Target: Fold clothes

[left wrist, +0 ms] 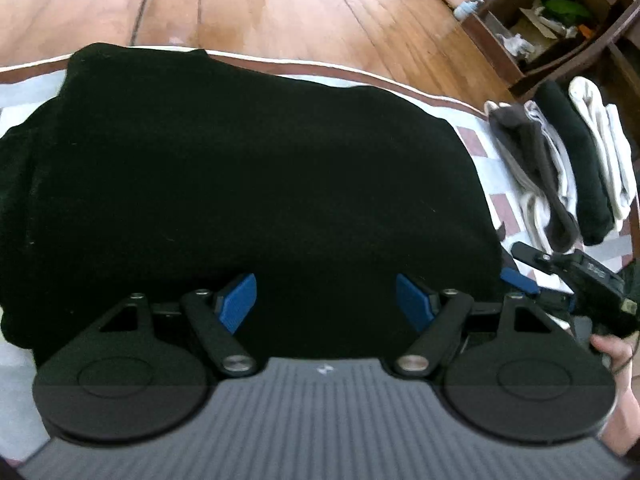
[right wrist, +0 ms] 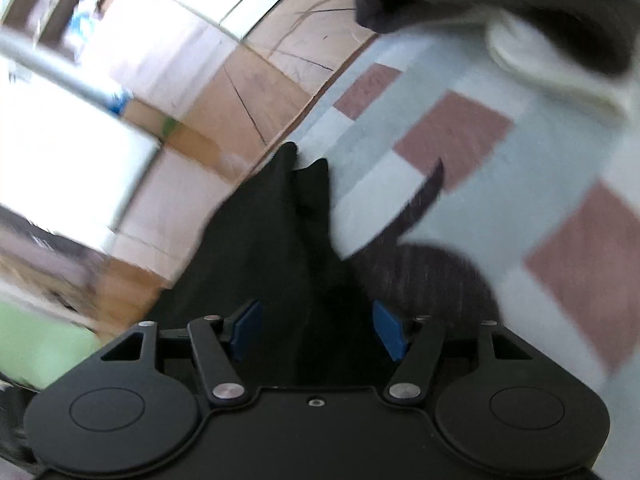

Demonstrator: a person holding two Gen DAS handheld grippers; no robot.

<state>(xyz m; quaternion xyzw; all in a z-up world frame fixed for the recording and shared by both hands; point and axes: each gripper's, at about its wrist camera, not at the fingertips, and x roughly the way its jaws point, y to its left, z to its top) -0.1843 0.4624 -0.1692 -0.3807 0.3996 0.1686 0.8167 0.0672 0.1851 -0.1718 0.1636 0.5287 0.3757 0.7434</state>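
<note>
A black garment (left wrist: 248, 168) lies folded on a checked white, grey and reddish cloth (left wrist: 476, 148), filling most of the left wrist view. My left gripper (left wrist: 326, 298) is open at its near edge, blue pads wide apart over the fabric. My right gripper (left wrist: 520, 280) shows at the garment's right corner in that view. In the right wrist view, which is motion-blurred, my right gripper (right wrist: 318, 332) is open with a raised fold of the black garment (right wrist: 276, 240) between its blue pads, which do not clamp it.
A stack of folded clothes (left wrist: 560, 168) in grey, white and black lies at the right, also at the top of the right wrist view (right wrist: 520, 4). Wooden floor (left wrist: 280, 8) lies beyond the cloth's edge. A dark wooden shelf (left wrist: 560, 20) with clutter stands at the far right.
</note>
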